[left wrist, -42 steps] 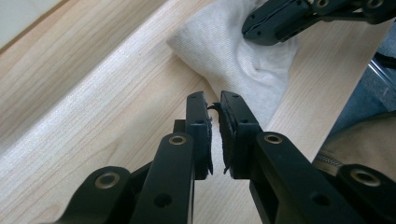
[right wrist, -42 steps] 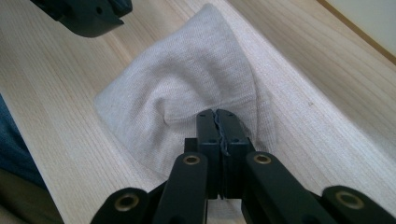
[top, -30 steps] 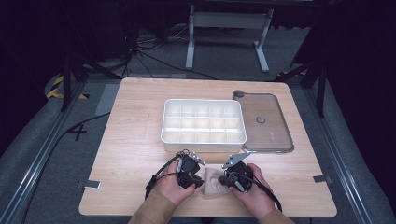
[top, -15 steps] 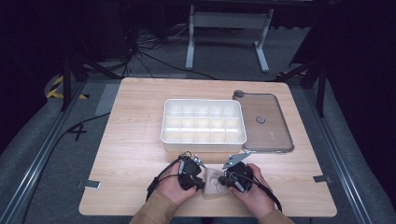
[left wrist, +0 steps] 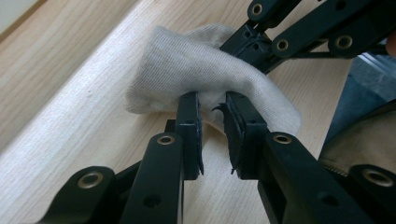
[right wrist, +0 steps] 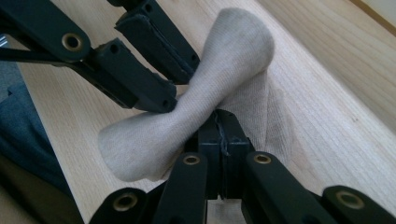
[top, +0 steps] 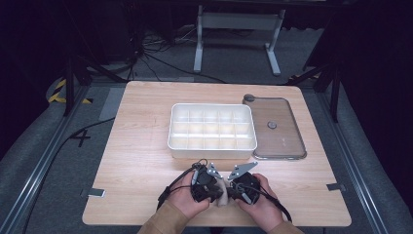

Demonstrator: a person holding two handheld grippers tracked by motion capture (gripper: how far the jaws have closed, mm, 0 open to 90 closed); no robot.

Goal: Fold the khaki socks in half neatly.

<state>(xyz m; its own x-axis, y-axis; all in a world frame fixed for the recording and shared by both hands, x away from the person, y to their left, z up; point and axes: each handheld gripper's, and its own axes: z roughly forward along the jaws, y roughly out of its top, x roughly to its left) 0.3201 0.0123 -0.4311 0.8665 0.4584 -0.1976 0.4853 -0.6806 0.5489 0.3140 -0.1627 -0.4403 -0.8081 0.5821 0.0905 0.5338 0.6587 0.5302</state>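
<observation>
A small beige cloth (top: 222, 196) lies near the table's front edge, held between both grippers. My left gripper (left wrist: 212, 105) is shut on it, and the fabric bulges out past the jaw tips. In the right gripper view the left gripper (right wrist: 186, 86) squeezes the cloth (right wrist: 187, 107) at its waist, so it flares at both ends. My right gripper (right wrist: 220, 119) is shut tight on a thin fold of the same cloth. In the high view the left gripper (top: 213, 191) and right gripper (top: 233, 190) face each other, almost touching. The right gripper (left wrist: 243, 44) grips the cloth's far side.
A white compartment tray (top: 212, 146) stands just beyond the hands at the table's middle. A clear lid (top: 277, 139) with a small knob lies flat to its right. The light wooden table (top: 136, 161) has open surface on both sides of the hands.
The two grippers have drawn slightly closer together, and less of the cloth shows between them. Tray and lid have not moved.
</observation>
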